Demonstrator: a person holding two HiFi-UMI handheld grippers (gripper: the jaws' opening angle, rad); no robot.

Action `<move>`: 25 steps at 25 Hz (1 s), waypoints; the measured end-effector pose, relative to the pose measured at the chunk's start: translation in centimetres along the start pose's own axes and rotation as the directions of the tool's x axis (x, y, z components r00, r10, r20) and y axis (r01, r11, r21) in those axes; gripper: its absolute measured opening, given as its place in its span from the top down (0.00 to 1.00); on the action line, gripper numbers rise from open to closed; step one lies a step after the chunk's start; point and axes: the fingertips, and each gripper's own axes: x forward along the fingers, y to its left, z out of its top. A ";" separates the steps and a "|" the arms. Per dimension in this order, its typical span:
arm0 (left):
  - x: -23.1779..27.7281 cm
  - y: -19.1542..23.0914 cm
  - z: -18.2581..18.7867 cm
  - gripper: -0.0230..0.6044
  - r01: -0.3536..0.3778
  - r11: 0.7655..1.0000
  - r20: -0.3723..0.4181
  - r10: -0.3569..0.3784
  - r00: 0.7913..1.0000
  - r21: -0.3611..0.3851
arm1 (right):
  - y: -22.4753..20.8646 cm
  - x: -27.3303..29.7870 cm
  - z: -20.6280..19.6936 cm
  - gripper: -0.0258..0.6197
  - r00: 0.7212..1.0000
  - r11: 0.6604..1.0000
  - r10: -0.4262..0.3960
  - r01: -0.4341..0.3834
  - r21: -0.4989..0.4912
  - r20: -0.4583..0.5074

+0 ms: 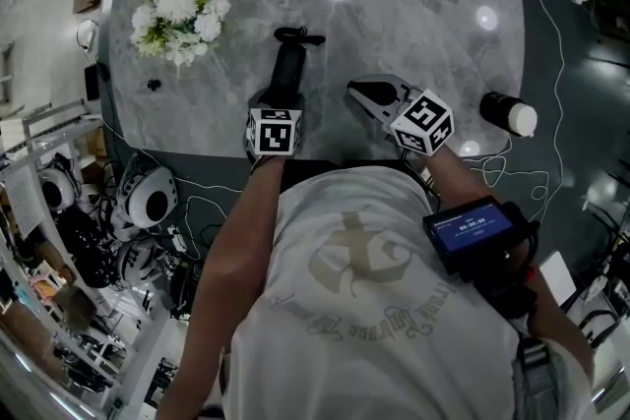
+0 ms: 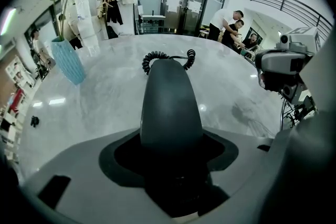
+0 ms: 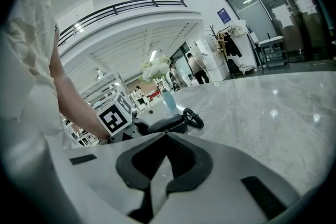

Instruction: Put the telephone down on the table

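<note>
The telephone is a black handset (image 1: 287, 74) with a coiled cord (image 1: 298, 35) at its far end. My left gripper (image 1: 281, 98) is shut on its near end and points steeply down over the grey marble table (image 1: 394, 25). In the left gripper view the handset (image 2: 170, 107) runs away from the jaws, its cord (image 2: 168, 57) low over the tabletop. I cannot tell whether its far end touches the table. My right gripper (image 1: 369, 95) hovers just to the right, jaws shut on nothing. From the right gripper view (image 3: 164, 136) the handset (image 3: 167, 123) shows ahead to the left.
A bunch of white flowers (image 1: 180, 10) in a blue vase (image 2: 68, 60) stands at the table's far left, with a small black object (image 1: 153, 84) near it. A black and white cylinder (image 1: 509, 113) lies off the table's right edge. Cables and gear crowd the floor at the left.
</note>
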 end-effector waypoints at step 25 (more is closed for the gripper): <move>-5.6 0.3 1.9 0.42 0.082 0.996 0.221 -0.084 0.972 0.017 | 0.2 0.2 0.9 0.94 1.000 0.999 -0.013 0.013 -0.039 -0.003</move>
